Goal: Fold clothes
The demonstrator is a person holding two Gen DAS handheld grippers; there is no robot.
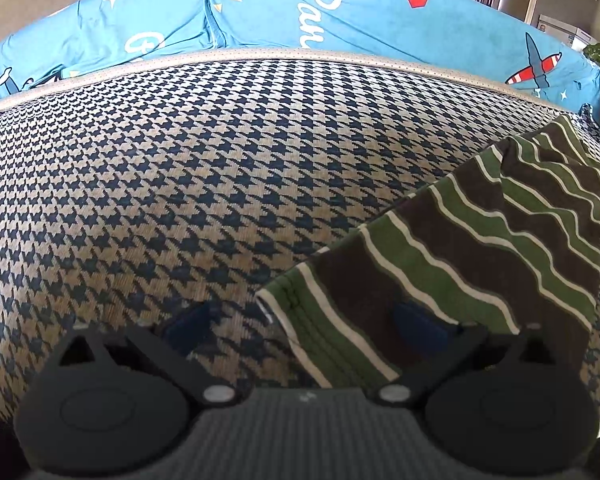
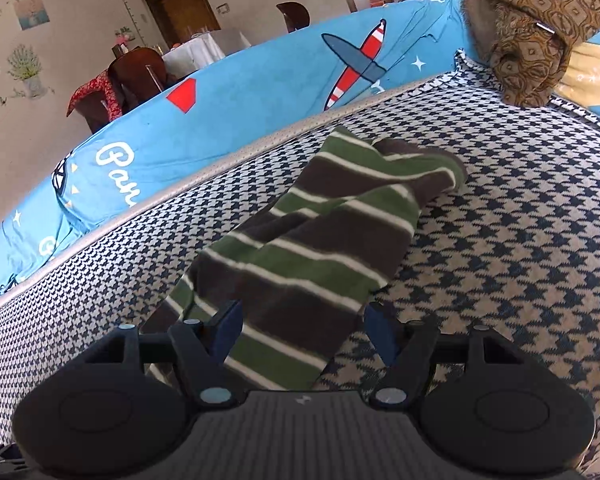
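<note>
- The striped garment (image 2: 312, 248) lies as a long strip running near to far on the houndstooth cushion (image 1: 180, 184).
- The left gripper (image 1: 304, 328) gapes wide at its near corner, holding nothing.
- The right gripper (image 2: 300, 328), also wide, straddles the near end; it should probably close squarely before any lift.

Left gripper (image 1: 304, 326): jaws spread wide, low, angled forward, nothing clamped. Right gripper (image 2: 302, 330): jaws spread wide, low, nothing clamped.
</note>
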